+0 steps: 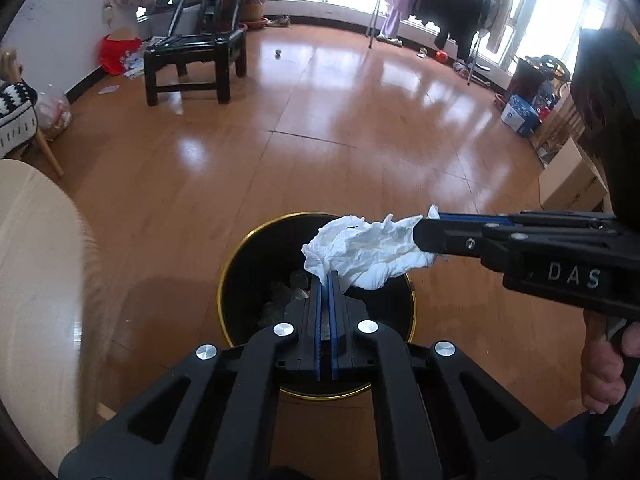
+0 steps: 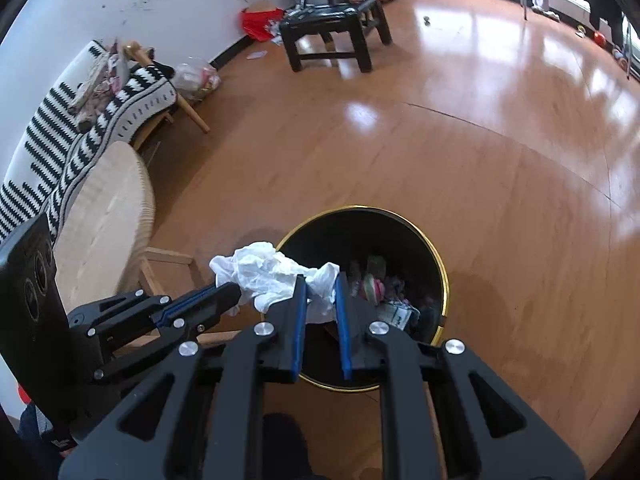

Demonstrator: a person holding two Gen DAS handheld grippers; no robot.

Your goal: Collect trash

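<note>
A crumpled white tissue (image 1: pixel 366 250) hangs over a black trash bin with a gold rim (image 1: pixel 240 256). My left gripper (image 1: pixel 326 276) is shut on the tissue's lower left part. My right gripper (image 1: pixel 420 232) comes in from the right and its fingers close on the tissue's right end. In the right wrist view the tissue (image 2: pixel 276 274) sits between my right gripper's (image 2: pixel 320 280) blue pads, which stand a little apart, and the left gripper (image 2: pixel 232 292) holds it from the left. The bin (image 2: pixel 440 276) holds several pieces of trash.
A round wooden table (image 1: pixel 36 264) stands at the left. A black chair (image 1: pixel 196 52) stands far across the wooden floor, with a red bag (image 1: pixel 116 54) by the wall. A clothes rack (image 1: pixel 452 4) and boxes (image 1: pixel 572 180) are at the right. A striped cushioned seat (image 2: pixel 80 120) is left.
</note>
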